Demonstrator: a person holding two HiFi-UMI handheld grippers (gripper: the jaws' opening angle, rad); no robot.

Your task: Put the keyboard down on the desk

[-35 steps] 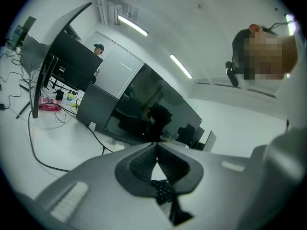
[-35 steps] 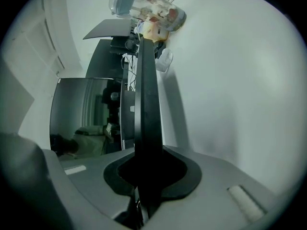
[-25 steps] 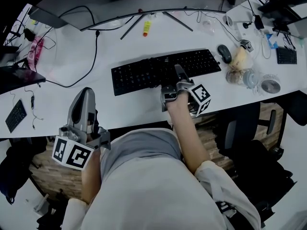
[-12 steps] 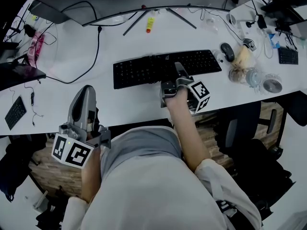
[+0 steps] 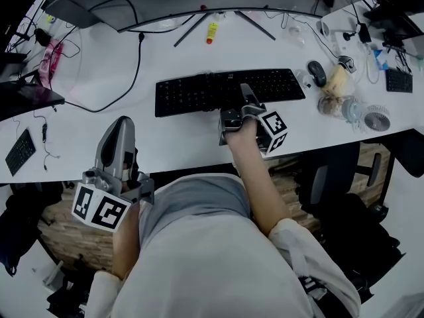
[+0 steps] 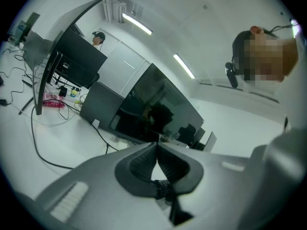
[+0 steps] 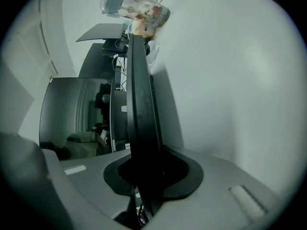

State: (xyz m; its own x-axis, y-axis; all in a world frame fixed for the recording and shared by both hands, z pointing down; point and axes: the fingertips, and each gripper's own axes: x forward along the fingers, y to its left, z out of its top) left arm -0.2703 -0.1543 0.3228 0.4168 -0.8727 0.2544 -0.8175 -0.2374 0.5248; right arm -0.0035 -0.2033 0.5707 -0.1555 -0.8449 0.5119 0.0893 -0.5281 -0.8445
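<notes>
The black keyboard point(image 5: 228, 90) stretches across the middle of the white desk point(image 5: 172, 141), roughly parallel to its front edge. My right gripper point(image 5: 246, 101) is shut on the keyboard's near edge, right of its middle. In the right gripper view the keyboard point(image 7: 141, 104) runs edge-on between the pads of the right gripper point(image 7: 146, 164), beside the white desk surface point(image 7: 230, 80). Whether its underside touches the desk I cannot tell. My left gripper point(image 5: 120, 138) hovers at the desk's front edge on the left, away from the keyboard. The left gripper point(image 6: 157, 150) is shut with nothing between its fingers.
A mouse point(image 5: 317, 73), a clear jar point(image 5: 334, 105) and a small fan point(image 5: 375, 116) sit to the right of the keyboard. Behind it are a yellow tube point(image 5: 211, 32), monitor stand legs point(image 5: 189, 32) and a black cable point(image 5: 136, 58). A small keypad point(image 5: 20, 151) lies far left.
The keyboard's left end has swung away from me, so it lies more level with the desk edge. The right gripper stays shut on it. The left gripper has hardly moved.
</notes>
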